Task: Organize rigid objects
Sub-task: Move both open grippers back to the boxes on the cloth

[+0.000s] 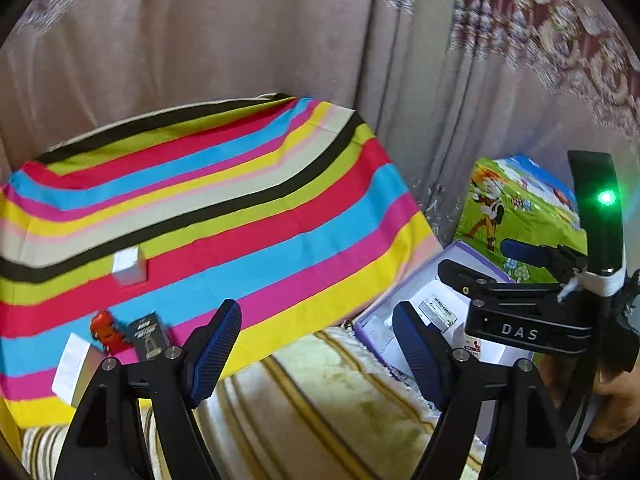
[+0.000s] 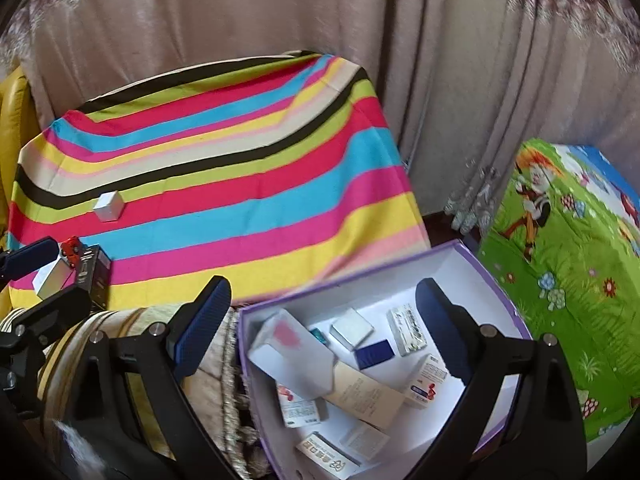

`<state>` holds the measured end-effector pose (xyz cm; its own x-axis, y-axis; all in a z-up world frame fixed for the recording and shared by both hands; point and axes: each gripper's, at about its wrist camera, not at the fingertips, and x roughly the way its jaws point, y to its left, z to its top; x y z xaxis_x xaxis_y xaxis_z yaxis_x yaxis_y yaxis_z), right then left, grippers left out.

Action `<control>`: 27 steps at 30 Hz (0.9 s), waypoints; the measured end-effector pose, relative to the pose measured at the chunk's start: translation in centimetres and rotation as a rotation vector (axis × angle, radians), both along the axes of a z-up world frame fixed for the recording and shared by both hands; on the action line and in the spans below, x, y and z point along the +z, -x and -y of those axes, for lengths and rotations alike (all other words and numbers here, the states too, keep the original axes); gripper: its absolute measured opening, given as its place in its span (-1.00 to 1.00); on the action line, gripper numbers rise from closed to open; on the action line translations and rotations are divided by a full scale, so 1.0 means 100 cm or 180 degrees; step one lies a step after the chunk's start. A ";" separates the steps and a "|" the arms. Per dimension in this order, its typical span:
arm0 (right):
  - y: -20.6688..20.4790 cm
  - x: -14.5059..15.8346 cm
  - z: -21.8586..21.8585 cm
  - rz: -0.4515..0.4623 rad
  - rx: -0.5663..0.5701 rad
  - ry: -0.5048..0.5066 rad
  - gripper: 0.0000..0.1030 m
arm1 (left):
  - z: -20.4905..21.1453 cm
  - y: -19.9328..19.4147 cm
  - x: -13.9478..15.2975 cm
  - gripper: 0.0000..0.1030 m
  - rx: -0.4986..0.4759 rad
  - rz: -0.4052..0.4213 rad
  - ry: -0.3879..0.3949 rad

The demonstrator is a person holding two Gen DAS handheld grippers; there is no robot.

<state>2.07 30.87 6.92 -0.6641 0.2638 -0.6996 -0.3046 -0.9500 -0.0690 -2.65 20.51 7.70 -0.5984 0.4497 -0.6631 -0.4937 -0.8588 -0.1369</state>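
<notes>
Soft, even indoor light fills both views, with colours vivid on the striped cloth (image 1: 224,208). Fisheye bending curves straight edges, and black vignetting darkens the corners. The left view is smeared by motion blur; a green indicator light (image 1: 607,197) flares at right.

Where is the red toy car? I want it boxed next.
In both views the red toy car sits at the near left of the striped cloth, between a white box and a black box.
</notes>
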 end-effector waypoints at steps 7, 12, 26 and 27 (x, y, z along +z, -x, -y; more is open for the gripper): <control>0.011 0.002 0.033 -0.0020 0.0301 0.0014 0.84 | 0.042 0.008 -0.009 0.53 0.0294 0.0197 -0.0124; 0.024 -0.007 0.059 0.0121 0.0574 0.0089 0.84 | 0.076 0.011 -0.017 0.53 0.0494 0.0310 -0.0210; 0.054 -0.033 0.112 0.0475 0.1101 0.0545 0.84 | 0.189 0.032 -0.054 0.53 0.1281 0.0881 -0.0006; 0.056 -0.035 0.118 0.0502 0.1139 0.0544 0.84 | 0.195 0.036 -0.059 0.53 0.1298 0.0956 0.0058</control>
<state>-3.53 19.10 3.47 -0.5742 -0.0923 -0.8135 0.0479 -0.9957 0.0792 -6.28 0.97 1.83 -0.5045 0.2059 -0.8385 -0.0587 -0.9771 -0.2046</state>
